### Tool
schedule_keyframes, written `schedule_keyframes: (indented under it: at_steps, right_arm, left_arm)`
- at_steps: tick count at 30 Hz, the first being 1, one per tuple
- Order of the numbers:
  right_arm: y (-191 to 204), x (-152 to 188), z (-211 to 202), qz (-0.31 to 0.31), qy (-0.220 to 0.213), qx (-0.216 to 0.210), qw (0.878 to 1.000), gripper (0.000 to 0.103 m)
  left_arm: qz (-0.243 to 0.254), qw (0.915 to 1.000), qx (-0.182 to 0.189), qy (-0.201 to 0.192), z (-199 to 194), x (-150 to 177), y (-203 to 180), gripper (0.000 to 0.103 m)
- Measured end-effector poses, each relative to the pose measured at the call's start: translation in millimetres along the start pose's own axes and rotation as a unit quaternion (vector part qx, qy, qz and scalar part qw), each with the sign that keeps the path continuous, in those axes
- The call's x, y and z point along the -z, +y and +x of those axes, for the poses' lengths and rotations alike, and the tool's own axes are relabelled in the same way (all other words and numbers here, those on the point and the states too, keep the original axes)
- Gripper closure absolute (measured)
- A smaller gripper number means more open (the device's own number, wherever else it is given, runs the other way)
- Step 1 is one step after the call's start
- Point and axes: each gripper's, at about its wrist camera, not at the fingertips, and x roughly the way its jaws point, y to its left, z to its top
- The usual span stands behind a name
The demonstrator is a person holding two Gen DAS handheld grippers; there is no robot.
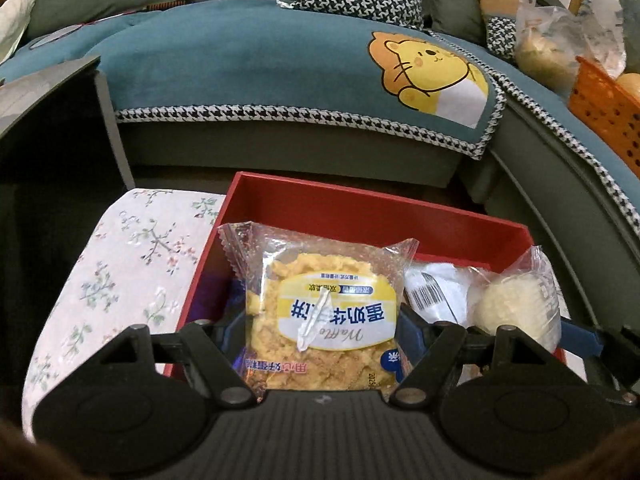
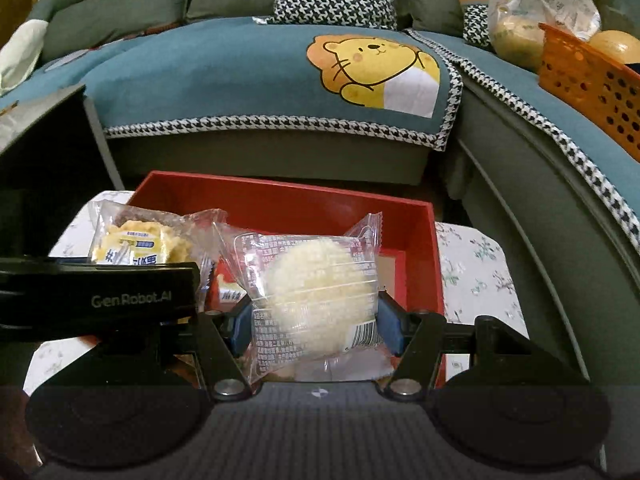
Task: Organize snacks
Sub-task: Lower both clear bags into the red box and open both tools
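Left wrist view: the left tongs (image 1: pixel 320 332) are clenching a clear-wrapped waffle cake packet (image 1: pixel 320 312) by its two sides, holding it above the near part of the red box (image 1: pixel 360 204).
Right wrist view: the right tongs (image 2: pixel 316 320) are gripping a clear packet with a pale round pastry (image 2: pixel 320 292), also over the near part of the red box (image 2: pixel 280 196).
Packets, relative to the box: both are hanging over its open top, side by side, the waffle cake packet (image 2: pixel 140 240) toward its left wall and the pale round pastry (image 1: pixel 512 304) toward its right wall.
Box contents: something red and white is showing on the box floor between the two packets; it is too hidden to tell more.
Red box: it is sitting open on a floral-covered tabletop (image 1: pixel 128 256), which is showing on both sides of it.
Beyond the box: a sofa with a teal lion-print cover (image 1: pixel 280 64) is facing it.
Right of the box: an orange basket (image 2: pixel 592 88) is resting on the sofa, well apart, with plastic bags (image 2: pixel 520 12) just behind it.
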Motion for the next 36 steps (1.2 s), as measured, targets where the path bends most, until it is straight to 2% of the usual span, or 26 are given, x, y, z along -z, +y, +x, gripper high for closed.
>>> schedule_keyframes:
  at_steps: [6, 12, 18, 29, 36]
  right_arm:
    - [2, -1, 30, -0.002, 0.013, 0.008, 1.000, 0.035]
    - [1, 1, 43, -0.008, 0.018, 0.008, 1.000, 0.025]
    - [-1, -2, 32, -0.008, 0.000, 0.000, 1.000, 0.018]
    - [-13, -13, -3, 0.005, -0.040, -0.005, 0.999, 0.018]
    - [-14, -4, -31, -0.012, -0.045, 0.001, 0.999, 0.018]
  left_arm:
    - [-0.003, 0.9998, -0.012, 0.016, 30, -2, 3, 0.025]
    - [-0.014, 0.9993, -0.015, 0.032, 39, -1, 9, 0.022]
    - [-0.034, 0.9990, 0.000, 0.030, 29, -4, 15, 0.020]
    - [-0.059, 0.9980, 0.020, -0.003, -5, -9, 26, 0.020]
    - [-0.038, 0.9989, 0.027, 0.000, -32, 8, 26, 0.020]
